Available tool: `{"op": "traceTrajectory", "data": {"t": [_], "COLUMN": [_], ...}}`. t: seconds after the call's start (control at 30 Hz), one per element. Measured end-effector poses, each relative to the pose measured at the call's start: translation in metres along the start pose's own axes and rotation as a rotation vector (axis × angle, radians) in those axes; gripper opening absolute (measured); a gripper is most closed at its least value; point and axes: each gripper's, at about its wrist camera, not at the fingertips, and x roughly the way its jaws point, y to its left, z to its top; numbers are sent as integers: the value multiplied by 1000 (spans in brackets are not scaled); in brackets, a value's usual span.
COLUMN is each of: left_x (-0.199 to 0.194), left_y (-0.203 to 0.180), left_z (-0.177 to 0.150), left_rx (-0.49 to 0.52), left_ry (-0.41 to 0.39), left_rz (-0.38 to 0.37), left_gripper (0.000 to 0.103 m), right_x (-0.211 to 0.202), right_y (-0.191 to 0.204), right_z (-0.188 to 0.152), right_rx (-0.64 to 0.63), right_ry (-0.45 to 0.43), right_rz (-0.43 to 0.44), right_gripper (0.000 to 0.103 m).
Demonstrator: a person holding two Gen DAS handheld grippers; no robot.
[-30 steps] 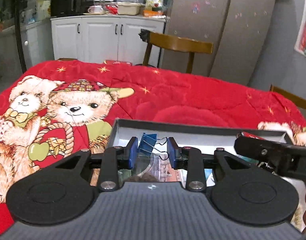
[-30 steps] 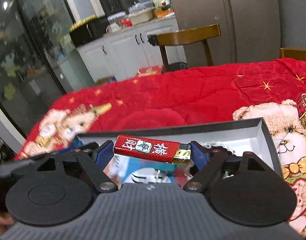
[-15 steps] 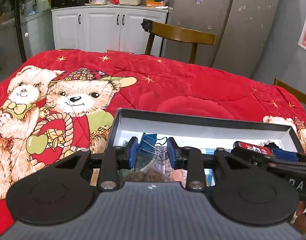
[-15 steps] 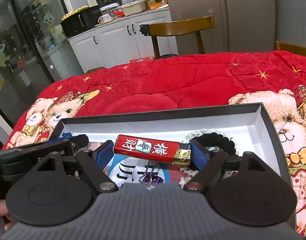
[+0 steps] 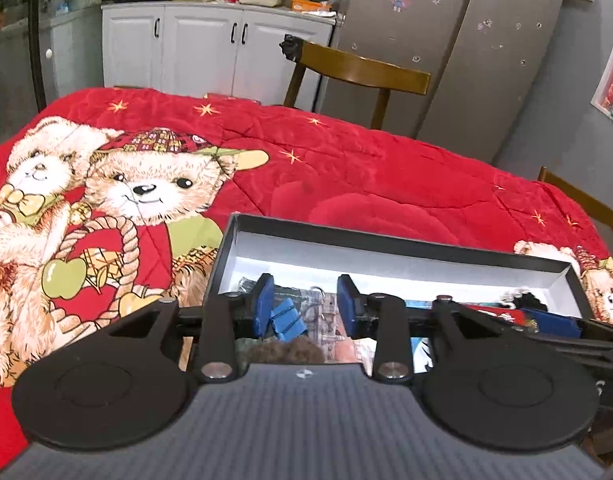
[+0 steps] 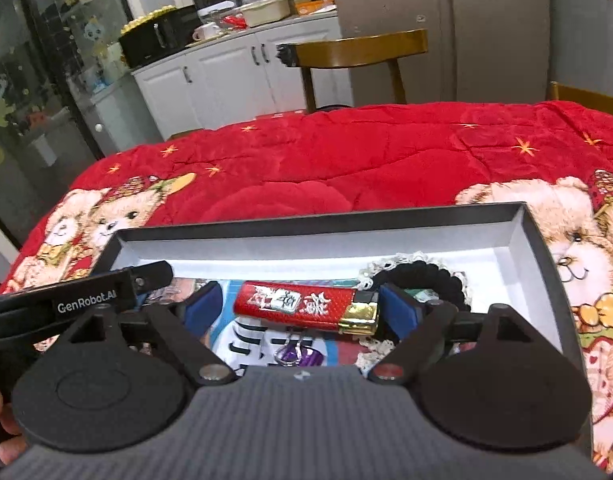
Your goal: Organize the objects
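Left hand-held gripper (image 5: 305,305): jaws parted, blue pads well apart, nothing clamped; it hung low over the left end of the box.
Binder clip (image 5: 287,317): blue, lying loose between the left pads, nearer the left one; whether it touched that pad could not be told. It sat in the left part of the box, on printed cards.
Right hand-held gripper (image 6: 302,307): jaws spread wider than the lighter was long; not gripping.
Lighter (image 6: 306,307): red with white characters and a gold cap, inside the box near its middle. Its long axis ran left to right, straight across the gap between the right pads, gold end just beside the right pad, a clear gap at the left end.
Box (image 6: 322,222): shallow, dark rim, white inside, on the red bear blanket (image 6: 346,160) covering the surface.
Other contents: a black beaded ring (image 6: 422,276) at the far right, a purple clip (image 6: 296,354) near the camera.
Key relation: each item lay directly between its own gripper's pads, so I judged the next move to be a lift away.
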Motion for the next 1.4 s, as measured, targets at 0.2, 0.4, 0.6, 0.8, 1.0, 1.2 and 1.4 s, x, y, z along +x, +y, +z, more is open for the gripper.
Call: {"op": "traceTrajectory", "data": {"t": [0.2, 0.4, 0.6, 0.8, 1.0, 1.2, 1.4], "left_x": [-20, -62, -131, -218, -274, -294, -274], "left_y": [0, 3, -7, -35, -54, -69, -72], "left_z": [8, 22, 25, -3, -37, -106, -183], "left_rx": [-2, -13, 5, 22, 53, 133, 228], "left_ry": [-45, -155, -321, -527, -496, -515, -494], "left_rz": [-18, -13, 18, 68, 39, 47, 78], "left_gripper": [53, 61, 75, 91, 93, 94, 95], "right_x": [-8, -31, -96, -176, -243, -263, -232], "right_y": [2, 9, 12, 7, 7, 8, 5], "right_z": [2, 9, 16, -1, -44, -97, -156], "right_rx": [5, -7, -5, -20, -81, -59, -83], "right_ry": [-12, -65, -199, -374, -484, -543, -442], "right_rz": [34, 65, 75, 70, 35, -18, -45], "right_gripper": [93, 94, 96, 103, 103, 103, 103]}}
